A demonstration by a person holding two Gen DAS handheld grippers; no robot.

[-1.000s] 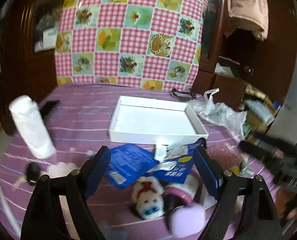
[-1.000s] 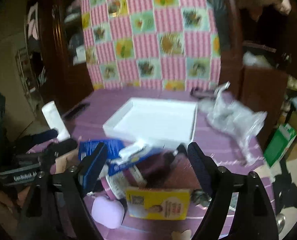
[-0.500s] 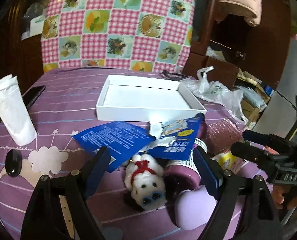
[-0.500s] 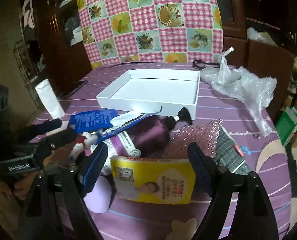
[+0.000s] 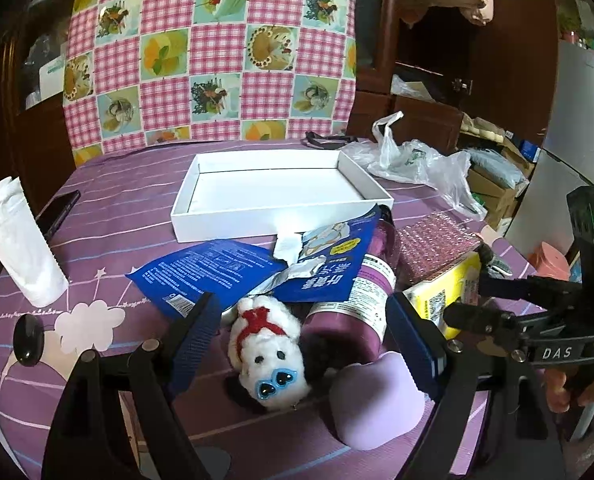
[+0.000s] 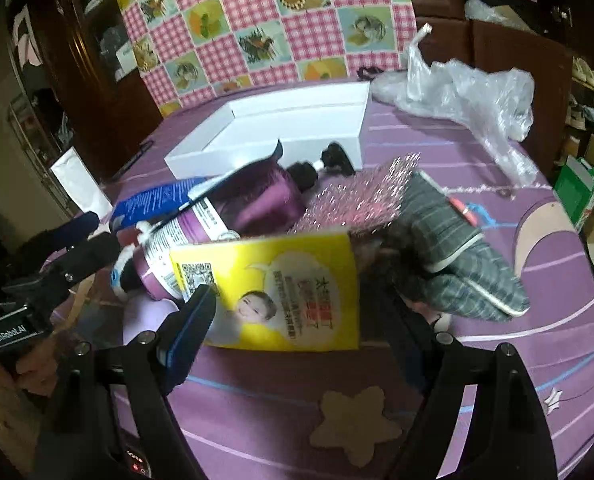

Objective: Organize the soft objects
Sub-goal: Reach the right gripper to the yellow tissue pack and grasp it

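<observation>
A white plush dog (image 5: 269, 356) with a red ribbon and blue heart glasses lies on the purple tablecloth. It sits between the fingers of my left gripper (image 5: 301, 320), which is open and not touching it. A lilac soft block (image 5: 377, 400) rests beside the dog. My right gripper (image 6: 301, 312) is open just above a yellow pack (image 6: 289, 292). A grey striped cloth piece (image 6: 457, 248) lies to the right of the pack, and pink bubble wrap (image 6: 361, 196) lies behind it. The white box (image 5: 277, 192) stands behind the pile.
A purple pump bottle (image 5: 353, 304) and blue pouches (image 5: 209, 276) lie in the pile. A white roll (image 5: 17, 240), a phone (image 5: 57, 212) and a black oval object (image 5: 27, 338) are at the left. A crumpled plastic bag (image 6: 465, 92) lies far right, with a green carton (image 6: 577, 192) beyond the table.
Both grippers have come down and closer to the pile, and each has rolled a little. Their jaws stay as wide as before. No object has moved.
</observation>
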